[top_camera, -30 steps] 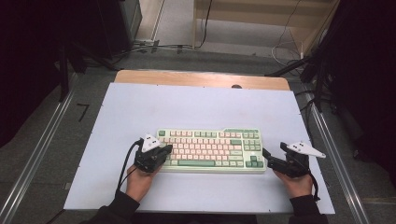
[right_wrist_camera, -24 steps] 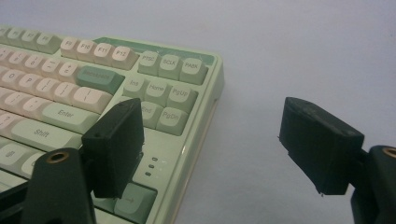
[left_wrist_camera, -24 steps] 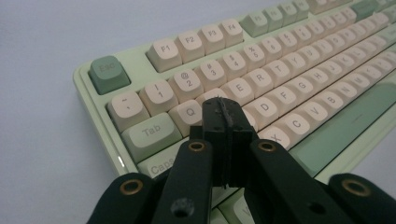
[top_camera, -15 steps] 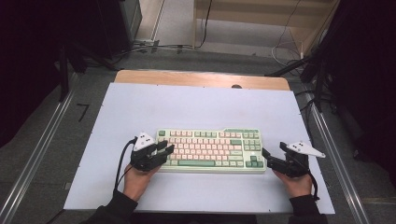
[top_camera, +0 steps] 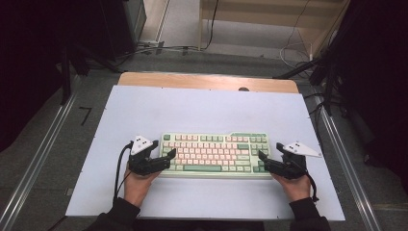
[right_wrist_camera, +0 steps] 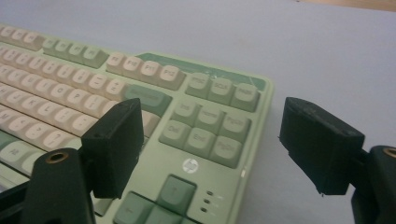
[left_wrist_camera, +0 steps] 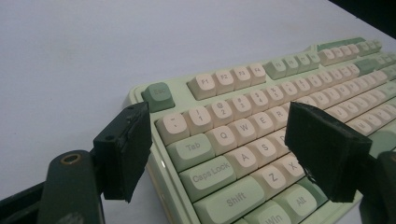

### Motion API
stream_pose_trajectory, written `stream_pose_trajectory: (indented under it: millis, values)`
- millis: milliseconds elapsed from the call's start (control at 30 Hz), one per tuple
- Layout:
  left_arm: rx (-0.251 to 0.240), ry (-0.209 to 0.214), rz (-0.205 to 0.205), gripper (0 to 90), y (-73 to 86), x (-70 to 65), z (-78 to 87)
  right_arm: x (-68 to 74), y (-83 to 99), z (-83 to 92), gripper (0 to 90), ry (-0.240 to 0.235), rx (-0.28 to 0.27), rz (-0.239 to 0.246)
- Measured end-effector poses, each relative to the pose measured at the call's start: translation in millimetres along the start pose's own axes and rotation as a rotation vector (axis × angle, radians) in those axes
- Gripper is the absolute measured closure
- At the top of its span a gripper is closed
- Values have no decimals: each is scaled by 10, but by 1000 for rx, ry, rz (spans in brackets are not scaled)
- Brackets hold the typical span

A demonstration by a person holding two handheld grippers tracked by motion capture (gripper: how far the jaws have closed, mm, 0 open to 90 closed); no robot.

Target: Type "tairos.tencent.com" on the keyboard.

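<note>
A mint-green keyboard (top_camera: 216, 153) with cream and green keys lies on the white table mat (top_camera: 202, 110), near its front edge. My left gripper (top_camera: 168, 159) is at the keyboard's left end. Its jaws have just been opening and now stand wide. In the left gripper view (left_wrist_camera: 224, 154) they straddle the keyboard's (left_wrist_camera: 261, 126) left key columns, with no pad pressing on it. My right gripper (top_camera: 262, 161) is at the keyboard's right end, open. In the right gripper view (right_wrist_camera: 215, 149) its jaws span the navigation keys and the right edge of the keyboard (right_wrist_camera: 196, 135).
A wooden table edge (top_camera: 207, 81) shows behind the mat. Cables (top_camera: 159, 48) trail on the floor beyond it, and metal rails (top_camera: 43, 144) run along both sides. The mat behind the keyboard is bare.
My left gripper's jaws have spread apart at the keyboard's left end. The keyboard, both hands and the right gripper stay where they were.
</note>
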State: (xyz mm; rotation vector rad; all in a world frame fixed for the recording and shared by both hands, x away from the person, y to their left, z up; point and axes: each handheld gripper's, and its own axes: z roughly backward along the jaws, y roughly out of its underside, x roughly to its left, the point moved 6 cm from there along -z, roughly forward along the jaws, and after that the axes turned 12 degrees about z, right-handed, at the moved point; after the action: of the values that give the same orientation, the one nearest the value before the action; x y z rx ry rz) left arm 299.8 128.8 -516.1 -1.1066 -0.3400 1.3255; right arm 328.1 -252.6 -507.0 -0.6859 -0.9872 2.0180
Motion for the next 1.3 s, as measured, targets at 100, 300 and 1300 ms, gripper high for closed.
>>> stream_pose_trajectory:
  millis: [100,300,1300]
  values:
    - [-2,-10,13,233,-2,24,12,67,-42,-51,200,-18,2,7]
    - [-2,-24,17,235,3,52,20,212,-130,-160,201,-74,-2,-2]
    - [-1,-29,14,249,18,42,26,1223,-531,-752,878,-275,58,134]
